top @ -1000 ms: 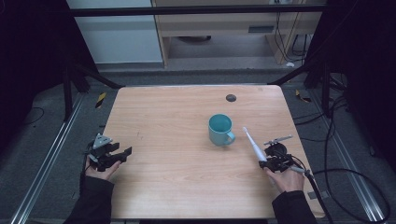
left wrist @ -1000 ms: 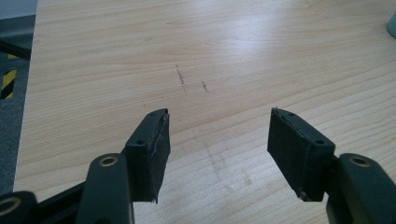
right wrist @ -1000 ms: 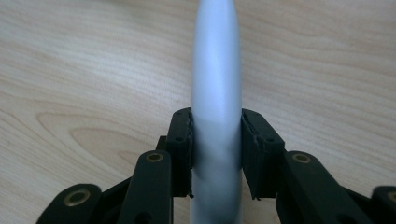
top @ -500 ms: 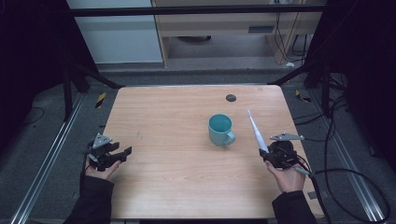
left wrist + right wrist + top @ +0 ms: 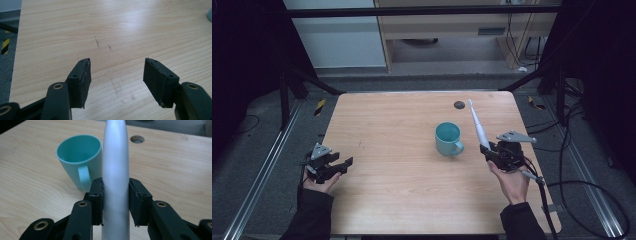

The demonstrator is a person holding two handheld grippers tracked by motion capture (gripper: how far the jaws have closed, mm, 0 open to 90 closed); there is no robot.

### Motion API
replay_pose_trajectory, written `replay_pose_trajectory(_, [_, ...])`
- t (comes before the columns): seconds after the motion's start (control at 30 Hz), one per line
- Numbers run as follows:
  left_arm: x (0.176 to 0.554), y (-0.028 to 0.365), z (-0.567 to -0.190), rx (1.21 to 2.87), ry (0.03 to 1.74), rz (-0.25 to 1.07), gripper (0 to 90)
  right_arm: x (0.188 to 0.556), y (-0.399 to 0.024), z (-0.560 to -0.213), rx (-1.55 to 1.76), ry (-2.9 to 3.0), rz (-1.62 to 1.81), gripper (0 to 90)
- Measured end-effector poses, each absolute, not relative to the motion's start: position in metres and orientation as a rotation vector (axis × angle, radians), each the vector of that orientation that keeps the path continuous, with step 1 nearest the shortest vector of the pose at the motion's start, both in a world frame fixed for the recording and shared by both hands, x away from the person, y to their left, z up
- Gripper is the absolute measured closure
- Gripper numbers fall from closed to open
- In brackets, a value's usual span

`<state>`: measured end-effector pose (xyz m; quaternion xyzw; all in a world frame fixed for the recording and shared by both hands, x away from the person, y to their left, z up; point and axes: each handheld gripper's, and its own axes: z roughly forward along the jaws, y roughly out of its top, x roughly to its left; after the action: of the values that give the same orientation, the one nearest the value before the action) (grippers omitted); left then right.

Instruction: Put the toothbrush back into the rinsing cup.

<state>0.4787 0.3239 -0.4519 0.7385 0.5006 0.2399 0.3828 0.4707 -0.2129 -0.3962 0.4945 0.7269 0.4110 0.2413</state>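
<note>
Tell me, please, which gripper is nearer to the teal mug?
Right. The right gripper sits just beside the mug, holding a white stick; the left gripper rests open near the table's far edge.

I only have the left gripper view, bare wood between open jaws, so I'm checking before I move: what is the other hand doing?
Observer: The right hand-held gripper is shut on a white tapered stick, pads pressing both its sides.
Operator: Is that stick lying on the table?
Observer: No, in the high view it slants up and away from the gripper, above the wooden table.
Operator: Anything near it?
Observer: A teal mug stands upright just left of the stick, handle toward the person, nothing visible inside.
Operator: And where am I in that picture?
Observer: Your left hand-held gripper sits at the table's left edge, well apart from the mug.
</note>
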Motion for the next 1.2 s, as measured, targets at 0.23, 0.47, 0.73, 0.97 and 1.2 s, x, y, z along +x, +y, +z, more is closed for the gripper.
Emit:
replay_pose_trajectory(0.23, [0.479, 0.324, -0.452, 1.880, 1.277, 0.613, 38.5, 0.475, -0.209, -0.388, 1.326, 1.957, 1.181, 66.3])
replay_pose_trajectory(0.47, [0.479, 0.325, -0.451, 1.874, 1.278, 0.615, 38.7, 0.484, -0.204, -0.377, 1.299, 1.909, 1.270, 66.3])
replay_pose_trajectory(0.73, [0.479, 0.326, -0.451, 1.873, 1.279, 0.615, 38.7, 0.501, -0.189, -0.367, 1.274, 1.881, 1.337, 66.3])
replay_pose_trajectory(0.97, [0.478, 0.327, -0.451, 1.866, 1.278, 0.618, 38.8, 0.517, -0.180, -0.361, 1.266, 1.864, 1.383, 66.3])
replay_pose_trajectory(1.2, [0.478, 0.327, -0.451, 1.864, 1.280, 0.620, 38.7, 0.534, -0.170, -0.356, 1.261, 1.837, 1.425, 66.3])
